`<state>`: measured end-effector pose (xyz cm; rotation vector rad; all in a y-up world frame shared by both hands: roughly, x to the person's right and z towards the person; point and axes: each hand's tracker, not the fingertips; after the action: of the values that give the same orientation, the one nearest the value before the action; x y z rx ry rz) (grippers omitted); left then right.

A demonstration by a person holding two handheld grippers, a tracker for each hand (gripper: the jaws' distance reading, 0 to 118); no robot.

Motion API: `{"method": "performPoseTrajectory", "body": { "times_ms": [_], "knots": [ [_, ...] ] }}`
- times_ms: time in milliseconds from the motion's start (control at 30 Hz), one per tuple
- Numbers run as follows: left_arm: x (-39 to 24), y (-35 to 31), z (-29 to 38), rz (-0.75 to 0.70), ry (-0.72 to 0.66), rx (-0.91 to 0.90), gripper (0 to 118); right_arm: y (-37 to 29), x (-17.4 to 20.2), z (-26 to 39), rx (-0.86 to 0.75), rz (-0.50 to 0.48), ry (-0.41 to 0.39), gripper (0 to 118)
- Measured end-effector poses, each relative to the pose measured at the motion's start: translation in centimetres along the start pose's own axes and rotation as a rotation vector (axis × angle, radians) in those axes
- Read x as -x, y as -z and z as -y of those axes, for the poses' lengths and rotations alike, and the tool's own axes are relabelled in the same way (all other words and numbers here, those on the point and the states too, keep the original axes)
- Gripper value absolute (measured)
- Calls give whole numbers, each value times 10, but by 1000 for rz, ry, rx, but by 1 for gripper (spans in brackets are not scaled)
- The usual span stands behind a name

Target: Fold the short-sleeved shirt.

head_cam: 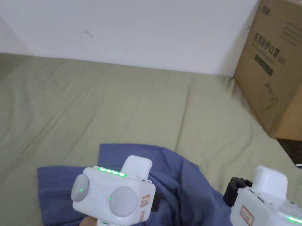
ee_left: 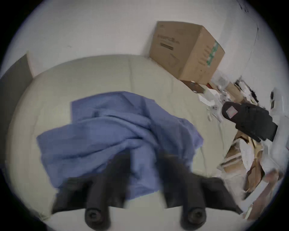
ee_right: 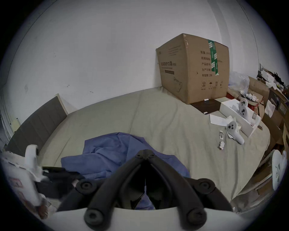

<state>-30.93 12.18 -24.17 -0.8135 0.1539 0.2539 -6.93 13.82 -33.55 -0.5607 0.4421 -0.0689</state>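
A blue short-sleeved shirt [head_cam: 185, 191] lies crumpled on the olive bed sheet [head_cam: 113, 107], near the front edge. In the left gripper view my left gripper [ee_left: 144, 154] hovers just over the shirt [ee_left: 109, 132], its blurred black jaws apart with nothing held between them. My right gripper [ee_right: 145, 154] is to the right of the shirt [ee_right: 109, 150] and above its right edge, with its jaw tips meeting and nothing pinched. In the head view its black jaws [head_cam: 236, 194] point at the shirt's right side.
A large cardboard box [head_cam: 290, 66] stands against the wall at the back right of the bed. In front of it lie a dark flat board [ee_right: 206, 106], a white box [ee_right: 240, 115], white controllers [ee_right: 234, 131] and paper scraps. A headboard [ee_right: 36, 123] is at far left.
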Motion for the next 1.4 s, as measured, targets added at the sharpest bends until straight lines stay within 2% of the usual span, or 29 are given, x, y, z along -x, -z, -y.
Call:
{"method": "performPoseTrajectory", "body": {
  "times_ms": [33,100,233,333,367,400,433,467,500,600,733,800,833,867,900,933,967,1000,1033,1067,1167,1233,1267,1300,1333,1367,1400],
  "knots": [
    [9,-7,6,-40,7,-1,0,1,5,1,4,-11,-10,0],
    [31,-19,31,-44,-3,2,0,3,17,7,18,-39,-35,0],
    [87,-33,72,-105,-207,30,0,9,37,20,69,-75,-75,0],
    [123,-48,89,-120,-265,-28,2,13,50,27,96,-97,-102,0],
    [131,-54,94,-120,-254,-21,13,13,53,28,98,-105,-109,0],
    [141,-57,96,-138,-257,-17,35,14,56,28,101,-107,-114,0],
    [147,-57,99,-161,-262,0,69,15,59,27,103,-110,-116,0],
    [151,-54,101,-178,-275,21,87,17,60,27,107,-117,-114,0],
    [155,-52,104,-192,-289,36,91,18,62,26,113,-126,-107,0],
    [159,-44,112,-191,-299,61,90,18,66,27,119,-142,-105,0],
    [156,-20,126,-172,-282,167,88,24,69,31,138,-133,-141,0],
    [154,-6,135,-99,-293,198,80,27,68,34,153,-131,-138,0],
    [152,2,140,-104,-284,208,68,29,67,36,159,-130,-134,0],
    [147,5,142,-211,-211,211,61,31,66,37,166,-124,-131,0],
    [142,3,139,-254,-174,209,50,33,66,38,172,-118,-130,0],
    [141,-2,136,-218,-197,200,28,35,65,38,178,-114,-133,0],
    [141,-5,133,-221,-199,197,20,37,65,38,182,-113,-137,0],
    [142,-6,130,-264,-164,199,20,42,65,35,188,-112,-139,0],
    [143,-8,130,-251,-166,193,5,46,65,31,194,-117,-134,0],
    [145,-12,128,-201,-184,210,5,51,65,26,199,-130,-127,0],
    [142,-23,126,-206,-170,191,5,69,67,-1,201,-210,-49,0],
    [141,-30,123,-197,-174,184,5,88,70,-20,210,-245,-65,0],
    [140,-31,121,-195,-175,176,5,100,74,-30,227,-257,-84,7],
    [140,-32,118,-196,-172,180,5,118,78,-41,245,-261,-96,25],
    [140,-32,116,-198,-168,180,5,134,82,-49,261,-261,-107,65],
    [140,-33,115,-200,-166,177,5,155,87,-56,287,-271,-137,81],
    [140,-32,113,-199,-170,182,5,174,92,-62,265,-270,-147,81]
  ]
}}
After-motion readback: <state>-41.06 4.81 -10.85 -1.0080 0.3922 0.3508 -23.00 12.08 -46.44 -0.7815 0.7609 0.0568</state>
